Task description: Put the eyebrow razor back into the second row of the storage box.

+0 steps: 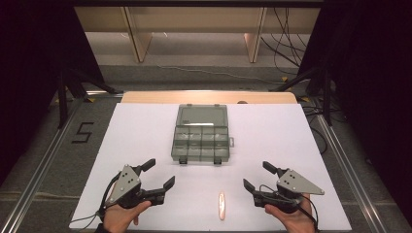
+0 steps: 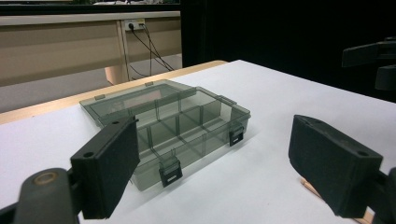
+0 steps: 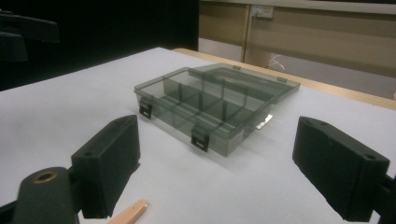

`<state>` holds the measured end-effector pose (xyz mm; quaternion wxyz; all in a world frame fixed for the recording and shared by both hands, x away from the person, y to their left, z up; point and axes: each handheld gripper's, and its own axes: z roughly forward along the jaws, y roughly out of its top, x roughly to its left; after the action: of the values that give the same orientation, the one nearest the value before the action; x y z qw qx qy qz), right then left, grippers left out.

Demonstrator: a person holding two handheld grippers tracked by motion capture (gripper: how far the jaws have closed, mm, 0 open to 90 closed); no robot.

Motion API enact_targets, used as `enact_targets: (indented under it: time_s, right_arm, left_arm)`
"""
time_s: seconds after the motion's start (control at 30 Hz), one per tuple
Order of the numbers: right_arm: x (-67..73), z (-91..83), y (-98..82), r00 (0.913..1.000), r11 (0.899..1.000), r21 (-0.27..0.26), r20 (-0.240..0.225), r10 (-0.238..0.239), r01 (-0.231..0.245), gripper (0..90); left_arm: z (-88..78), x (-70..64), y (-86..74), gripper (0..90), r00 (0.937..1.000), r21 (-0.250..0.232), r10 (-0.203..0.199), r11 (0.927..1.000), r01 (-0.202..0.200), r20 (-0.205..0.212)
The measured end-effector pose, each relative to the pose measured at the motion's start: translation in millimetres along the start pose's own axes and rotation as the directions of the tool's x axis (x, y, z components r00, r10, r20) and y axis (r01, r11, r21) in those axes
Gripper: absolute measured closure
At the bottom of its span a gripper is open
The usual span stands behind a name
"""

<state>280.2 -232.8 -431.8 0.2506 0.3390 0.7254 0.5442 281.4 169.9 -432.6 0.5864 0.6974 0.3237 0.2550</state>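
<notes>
A smoky clear compartment box lies open in the middle of the white table, its lid folded flat toward the far side. Its compartments look bare in the left gripper view and the right gripper view. A small tan stick lies near the front edge, between the two hands. My left gripper is open at the front left and holds nothing; its jaws frame the box. My right gripper is open at the front right, also with nothing in it. The stick lies by its left jaw.
A wooden table edge runs behind the white sheet. Metal rails flank the table, and a "5" mark is on the floor at left. Tripod legs and cables stand at the back corners.
</notes>
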Motion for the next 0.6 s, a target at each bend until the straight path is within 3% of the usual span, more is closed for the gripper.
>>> enact_targets:
  time_s: [0.2,0.3,0.4,0.47,0.6]
  right_arm:
    - [-0.7,1.1,-0.1,1.0000,1.000,-0.001,0.000,0.002,-0.002,16.0]
    - [-0.5,0.7,0.0,0.9999,0.999,0.031,-0.008,0.007,-0.007,16.1]
    - [-1.5,1.7,-0.2,1.0000,1.000,0.031,-0.009,0.001,-0.001,16.2]
    - [-0.5,2.1,0.0,0.9997,0.999,0.041,-0.021,0.016,-0.015,16.3]
    - [-0.9,3.1,0.6,1.0000,0.999,0.037,-0.004,-0.007,0.007,16.6]
  left_arm:
    - [0.3,0.2,0.0,16.1,1.0000,-0.001,0.004,1.0000,-0.004,0.001]
    - [0.9,0.6,0.1,16.1,0.9999,-0.003,0.011,0.9999,-0.011,0.004]
    - [0.9,0.5,0.1,16.1,0.9999,-0.002,0.012,0.9999,-0.012,0.004]
    - [1.0,0.0,-0.2,16.1,1.0000,-0.003,-0.002,1.0000,0.002,0.002]
    - [1.1,0.1,-0.1,16.1,1.0000,-0.003,-0.001,1.0000,0.001,0.002]
